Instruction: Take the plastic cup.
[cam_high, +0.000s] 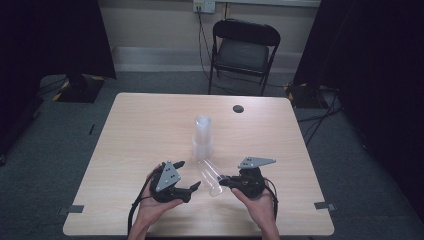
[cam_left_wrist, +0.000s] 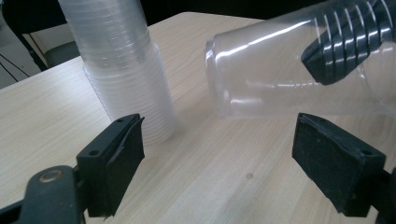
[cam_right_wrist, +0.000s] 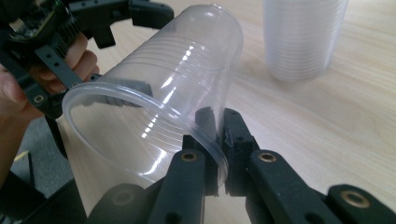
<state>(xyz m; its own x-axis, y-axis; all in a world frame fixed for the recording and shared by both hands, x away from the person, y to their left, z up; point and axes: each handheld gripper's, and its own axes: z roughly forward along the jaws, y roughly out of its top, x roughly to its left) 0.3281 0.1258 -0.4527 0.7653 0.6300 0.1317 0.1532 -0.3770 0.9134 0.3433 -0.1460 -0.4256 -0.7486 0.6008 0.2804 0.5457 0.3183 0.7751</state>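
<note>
1. The right gripper (cam_high: 223, 181) was pinched on the rim of a single clear plastic cup (cam_high: 211, 176); in the right gripper view its two black jaws were pressed together with the cup's wall between them, one jaw inside the mouth and one outside.
2. That clear plastic cup (cam_right_wrist: 173, 88) lay on its side, its open mouth toward the right gripper (cam_right_wrist: 217, 135) and its closed base pointing away toward the middle of the table.
3. The left gripper (cam_high: 188, 176) was spread wide, with nothing between its jaws; in the left gripper view the two pads stood well apart, with bare wood between them.
4. From the left gripper view, the cup (cam_left_wrist: 275, 70) lay just beyond the open jaws of the left gripper (cam_left_wrist: 217, 147), and one jaw of the right gripper showed dark through its clear wall.
5. Each gripper sat in one of the person's hands, near the front edge of the table (cam_high: 150, 130), the left just beside the cup and the right at its rim.
6. A stack of clear cups (cam_high: 203, 137) stood upright on the table just beyond the lying cup, near its base end.
7. A small dark round hole (cam_high: 238, 108) sat in the tabletop toward the far edge.
8. A black folding chair (cam_high: 243, 50) stood on the grey floor behind the table, against the wall.
</note>
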